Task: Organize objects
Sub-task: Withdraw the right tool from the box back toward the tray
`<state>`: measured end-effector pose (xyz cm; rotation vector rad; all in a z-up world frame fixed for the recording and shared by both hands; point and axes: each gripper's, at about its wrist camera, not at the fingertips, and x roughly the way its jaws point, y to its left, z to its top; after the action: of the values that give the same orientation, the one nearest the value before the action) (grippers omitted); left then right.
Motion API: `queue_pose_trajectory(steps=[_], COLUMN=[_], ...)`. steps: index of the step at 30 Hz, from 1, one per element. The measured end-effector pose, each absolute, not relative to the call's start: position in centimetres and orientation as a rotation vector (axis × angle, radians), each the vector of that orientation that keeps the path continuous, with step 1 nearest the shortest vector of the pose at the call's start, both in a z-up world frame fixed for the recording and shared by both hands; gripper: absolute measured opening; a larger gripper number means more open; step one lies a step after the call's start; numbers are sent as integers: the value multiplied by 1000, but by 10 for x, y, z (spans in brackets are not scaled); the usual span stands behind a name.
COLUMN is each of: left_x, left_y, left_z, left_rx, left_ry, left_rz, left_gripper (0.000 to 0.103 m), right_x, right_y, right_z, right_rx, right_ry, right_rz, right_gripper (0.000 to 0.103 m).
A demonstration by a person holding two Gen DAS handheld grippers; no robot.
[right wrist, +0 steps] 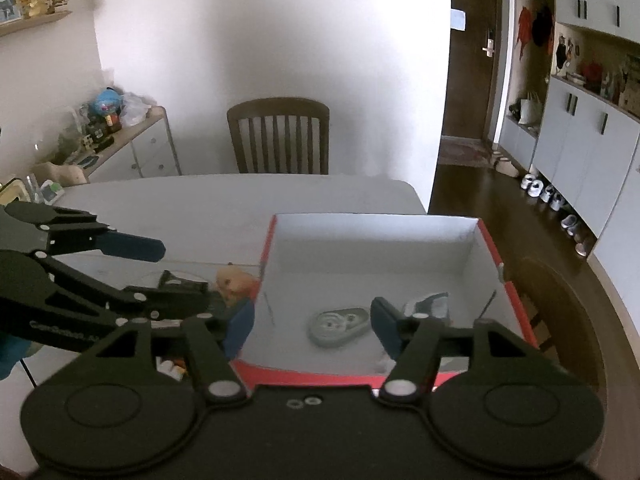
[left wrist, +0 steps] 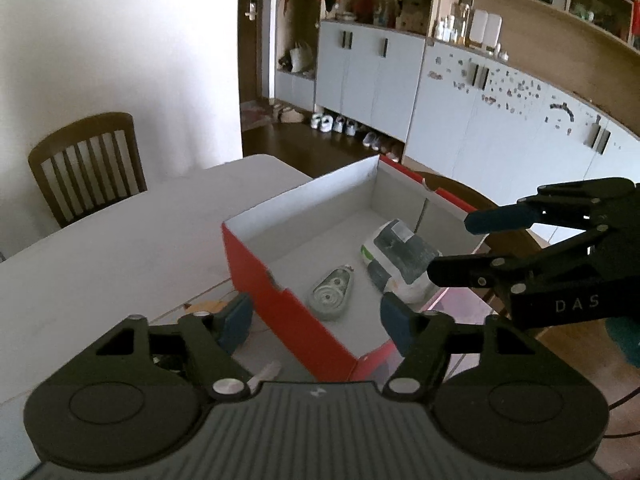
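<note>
A white toy car with dark windows and a green stripe at its end (left wrist: pixel 400 264) lies inside an open cardboard box, red outside and white inside (left wrist: pixel 256 264), toward the box's right side; the right wrist view shows only part of it behind a finger. Just left of the car, apart from it, a flat grey teardrop-shaped plastic piece with raised circles (left wrist: pixel 331 295) rests on the box floor. These two are all that shows in the box, which stands on a white table (left wrist: pixel 120 240) near its right edge. The left gripper (left wrist: pixel 316 320) hangs above the box's near corner, tilted downward, its blue-padded fingers (left wrist: pixel 236 322) standing well apart with nothing between them: one finger is over the table outside the red wall, the other over the box interior. The right gripper (right wrist: pixel 312 326) likewise points down at the box from its near side, jaws spread and empty, one pad near the left wall and the other in front of the toy car. Each gripper appears in the other's view, reaching in from the side. On the table left of the box lies a small orange soft toy (right wrist: pixel 234 280), partly hidden by the left gripper. A dark wooden slat-back chair (right wrist: pixel 280 136) stands at the far side of the table.
</note>
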<state>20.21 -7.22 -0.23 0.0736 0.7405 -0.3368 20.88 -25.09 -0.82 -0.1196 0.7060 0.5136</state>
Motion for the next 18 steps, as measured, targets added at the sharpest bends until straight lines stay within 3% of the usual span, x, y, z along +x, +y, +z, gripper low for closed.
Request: queue_pose_trajectory(steps=[5,11,14,18], left_x=[182,163,154,145], left_y=[-51,-23,-7,13], left_z=[0,-4,-6,-13], left_rx=[53,27,4,-18], left_ry=[721,709,698,705], left_rz=[-323,-290,-279,-259], left_gripper=[72,77,85,85], right_x=[192,174,165,155], right_y=[-237,-218,-208,-192], right_z=[-11,-15,-17,-21], right_rx=[-105,-84,-91,-101], right_ry=[704,714,713,715], right_rz=[504,509,516,533], right_gripper=[70,77,80,84])
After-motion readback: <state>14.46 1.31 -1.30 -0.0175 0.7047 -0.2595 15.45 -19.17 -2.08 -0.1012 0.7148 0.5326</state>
